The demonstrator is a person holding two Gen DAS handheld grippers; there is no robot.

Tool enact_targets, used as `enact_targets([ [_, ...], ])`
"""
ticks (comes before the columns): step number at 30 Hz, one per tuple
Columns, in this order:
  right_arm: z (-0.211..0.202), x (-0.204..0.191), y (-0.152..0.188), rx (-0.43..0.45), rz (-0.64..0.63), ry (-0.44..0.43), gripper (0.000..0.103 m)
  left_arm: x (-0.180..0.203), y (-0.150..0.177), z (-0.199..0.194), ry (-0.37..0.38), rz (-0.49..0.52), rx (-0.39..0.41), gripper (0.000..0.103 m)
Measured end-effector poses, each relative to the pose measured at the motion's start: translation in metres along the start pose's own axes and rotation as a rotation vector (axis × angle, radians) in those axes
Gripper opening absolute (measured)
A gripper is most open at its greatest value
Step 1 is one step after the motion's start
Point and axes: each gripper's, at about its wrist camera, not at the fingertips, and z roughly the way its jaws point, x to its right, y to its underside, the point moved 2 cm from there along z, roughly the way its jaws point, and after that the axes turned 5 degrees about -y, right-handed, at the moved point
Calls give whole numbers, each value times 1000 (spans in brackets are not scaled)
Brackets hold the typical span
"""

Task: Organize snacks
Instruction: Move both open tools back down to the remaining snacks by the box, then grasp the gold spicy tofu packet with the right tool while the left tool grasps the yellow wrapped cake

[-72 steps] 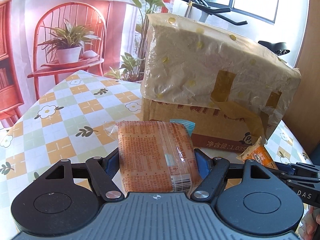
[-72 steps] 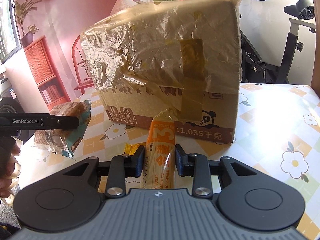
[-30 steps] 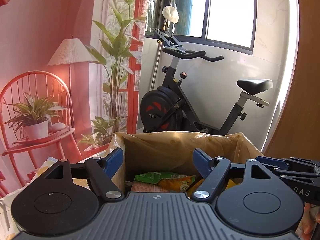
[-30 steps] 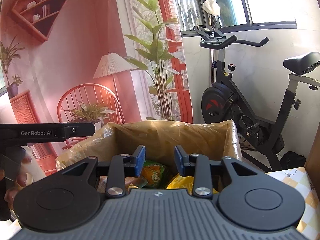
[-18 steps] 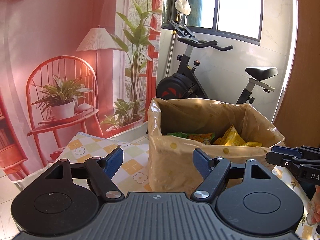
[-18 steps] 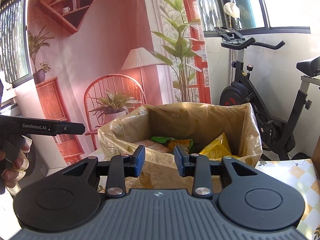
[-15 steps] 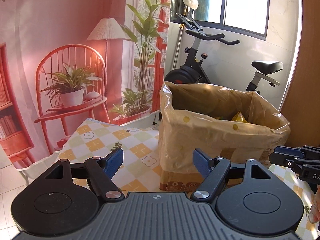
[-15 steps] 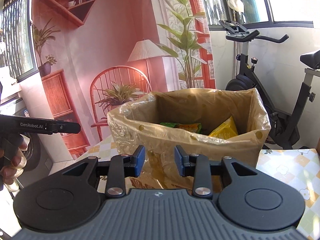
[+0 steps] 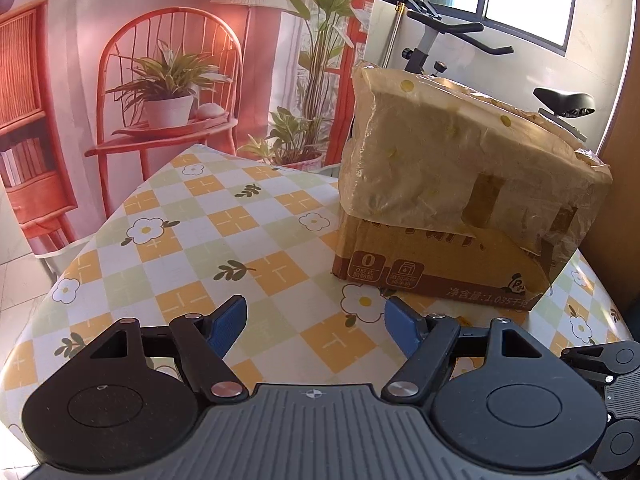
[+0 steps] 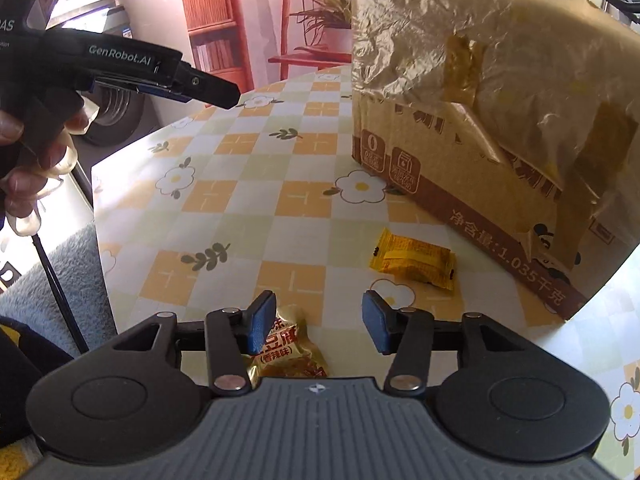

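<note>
Both tongs are spread wide with nothing between the pads. The right gripper [image 10: 319, 326] hovers low over the near edge of the table [image 10: 240, 184], tilted down, and a gold snack packet [image 10: 290, 350] lies on the cloth right under its left pad; the gripper body cuts off the packet's lower half, so only part of the red print shows. A yellow snack packet [image 10: 414, 260] sits a bit further in, just beside the front of the cardboard box [image 10: 480, 152] but not touching it.

The left gripper [image 9: 316, 324] is held higher, over bare checkered cloth, pointing at the box's left front corner. From the right wrist view you can see its side and the person's left hand [image 10: 30, 156] wrapped round the handle at the table's left edge.

The box is draped in a crinkly plastic liner [image 9: 452, 160] taped down the front, and neither camera sees inside it. Behind the table stand a printed backdrop with a red chair [image 9: 168, 92] and an exercise bike [image 9: 460, 36], mostly hidden by the box.
</note>
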Motion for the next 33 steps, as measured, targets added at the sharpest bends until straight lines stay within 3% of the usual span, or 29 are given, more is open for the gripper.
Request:
enact_targets([
  [5, 13, -10, 14, -57, -36, -43, 68, 5, 12, 0, 0, 16, -10, 78],
  [12, 31, -21, 25, -108, -127, -23, 70, 11, 21, 7, 1, 26, -34, 78],
  [17, 28, -11, 24, -72, -103, 1, 54, 12, 22, 11, 5, 34, -37, 78],
  [25, 15, 33, 24, 9, 76, 107, 50, 20, 22, 20, 23, 63, -42, 77],
  [26, 12, 38, 25, 21, 97, 117, 45, 22, 22, 22, 28, 63, -45, 77],
  [33, 0, 62, 34, 79, 200, 179, 44, 35, 26, 34, 53, 83, -70, 77],
])
